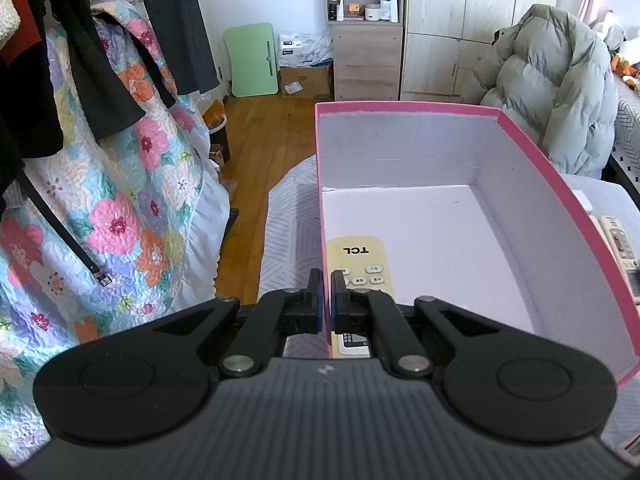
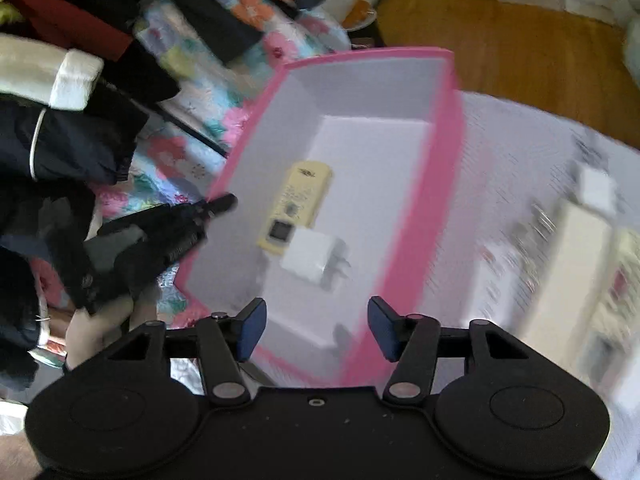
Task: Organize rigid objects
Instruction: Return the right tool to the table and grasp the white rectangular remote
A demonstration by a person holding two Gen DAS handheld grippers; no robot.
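An open pink box with a white inside stands on a grey patterned cover. A yellowed TCL remote lies flat in it along the left wall. My left gripper is shut on that wall, one finger outside and one inside. In the right wrist view the box holds the remote and a white plug charger that touches its near end. The left gripper shows at the box's left rim. My right gripper hangs open above the box's near end, with nothing between its fingers.
More remotes lie on the cover right of the box, blurred in the right wrist view. A floral quilt and hanging dark clothes fill the left. A grey puffer jacket is behind the box, and beyond it wooden floor.
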